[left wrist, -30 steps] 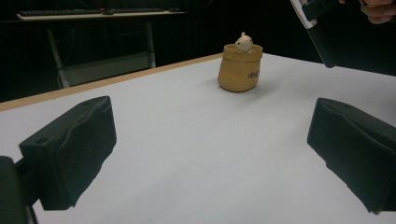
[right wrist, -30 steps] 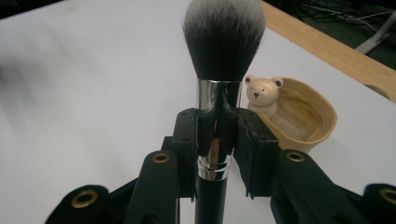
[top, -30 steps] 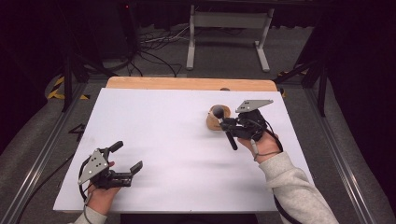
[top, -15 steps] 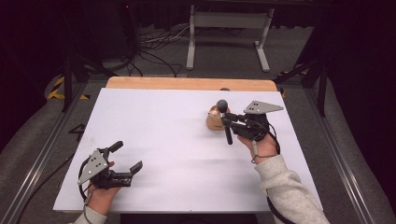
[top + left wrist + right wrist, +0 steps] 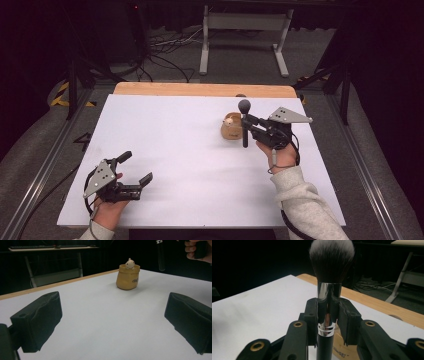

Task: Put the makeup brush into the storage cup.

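Makeup brush [image 5: 329,290] held upright, bristles up, pinched at the chrome ferrule between the pads of the right gripper [image 5: 329,315], just beside the small tan pot [image 5: 231,129] on the far right part of the white table [image 5: 190,170]. Likely step: lowering the handle end into the pot, so best done by keeping the brush vertical, bringing the handle tip squarely over the pot's mouth, clearing the little cream figure [image 5: 130,263] perched at its rim, then easing down before slackening the pinch; a slanted entry could tip so light a pot. Left gripper [image 5: 131,176] resting low at the near left corner, well apart from the pot, jaws spread wide and holding nothing; could steady the pot if needed. From the right gripper view: the grip itself, the double ring on the handle, the grey-tipped bristles, and a sliver of the pot behind the jaws. From the left gripper view: the pot's side with dark lettering, too small to read, the figure peeking out, and the handle [image 5: 160,255] hanging above and to the right of the pot. From the high view: the spacing of both hands and the wooden edge [image 5: 200,89] beyond the white sheet.
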